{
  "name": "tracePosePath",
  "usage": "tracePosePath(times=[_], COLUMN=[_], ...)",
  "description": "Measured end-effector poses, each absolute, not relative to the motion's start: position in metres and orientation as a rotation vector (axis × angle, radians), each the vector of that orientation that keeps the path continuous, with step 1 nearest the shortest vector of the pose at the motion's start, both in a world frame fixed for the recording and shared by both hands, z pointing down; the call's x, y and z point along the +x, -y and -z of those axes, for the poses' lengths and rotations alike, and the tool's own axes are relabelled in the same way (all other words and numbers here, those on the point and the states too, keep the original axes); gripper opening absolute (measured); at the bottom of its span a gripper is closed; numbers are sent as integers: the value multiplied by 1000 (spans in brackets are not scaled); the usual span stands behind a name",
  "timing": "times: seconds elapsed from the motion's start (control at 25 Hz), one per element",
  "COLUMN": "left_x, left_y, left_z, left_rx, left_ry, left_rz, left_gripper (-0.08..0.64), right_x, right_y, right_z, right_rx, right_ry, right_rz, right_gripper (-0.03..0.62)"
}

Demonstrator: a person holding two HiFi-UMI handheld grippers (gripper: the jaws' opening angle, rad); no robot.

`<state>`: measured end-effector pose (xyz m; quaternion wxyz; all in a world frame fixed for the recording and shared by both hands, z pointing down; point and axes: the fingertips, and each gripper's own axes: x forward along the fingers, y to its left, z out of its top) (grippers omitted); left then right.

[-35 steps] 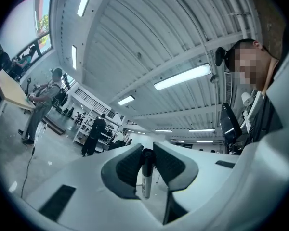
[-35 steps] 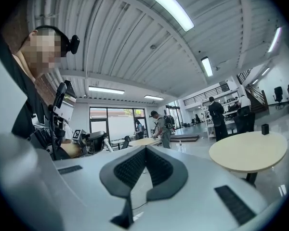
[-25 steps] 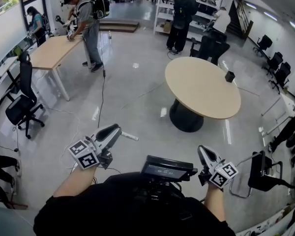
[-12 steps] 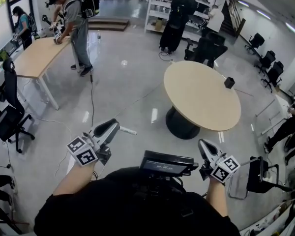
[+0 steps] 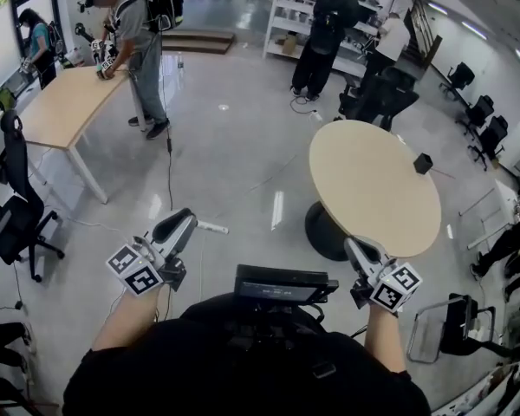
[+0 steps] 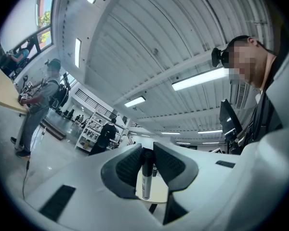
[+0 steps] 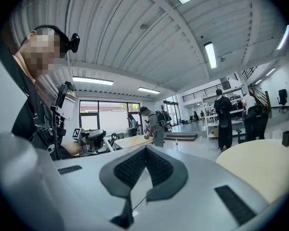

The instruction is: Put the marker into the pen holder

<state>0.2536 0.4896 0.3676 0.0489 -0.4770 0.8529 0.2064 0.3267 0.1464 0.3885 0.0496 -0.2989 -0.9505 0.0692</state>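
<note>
My left gripper is shut on a white marker with a dark cap; the marker sticks out sideways to the right of the jaws in the head view. My right gripper is shut with nothing between its pads. Both are held in front of my body, above the floor. A small black pen holder stands on the far right part of a round beige table, well ahead of both grippers.
A long wooden desk with two people working at it stands at the far left, office chairs beside it. Other people stand by white shelves at the back. A chair is near my right. A cable runs over the glossy floor.
The whole view has shifted as I walk: the round table now lies nearer and more to the right. Both grippers keep their pose, the marker still in the left one.
</note>
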Motion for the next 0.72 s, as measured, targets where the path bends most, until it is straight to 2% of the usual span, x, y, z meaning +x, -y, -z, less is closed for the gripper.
tracePosePath(times=[0.36,0.72], left_x=[175,69], left_y=[-485,-387], left_z=[-379,-358], left_rx=[-1231,-1079], left_ry=[-2725,-2759], left_rz=[-589,-566], left_gripper=[75,75], right_x=[194,48], right_y=[-125,-40], right_z=[-404,-398], right_rx=[-1115,-1314], right_ry=[2837,2774], right_rz=[-244,-235], right_gripper=[5,5])
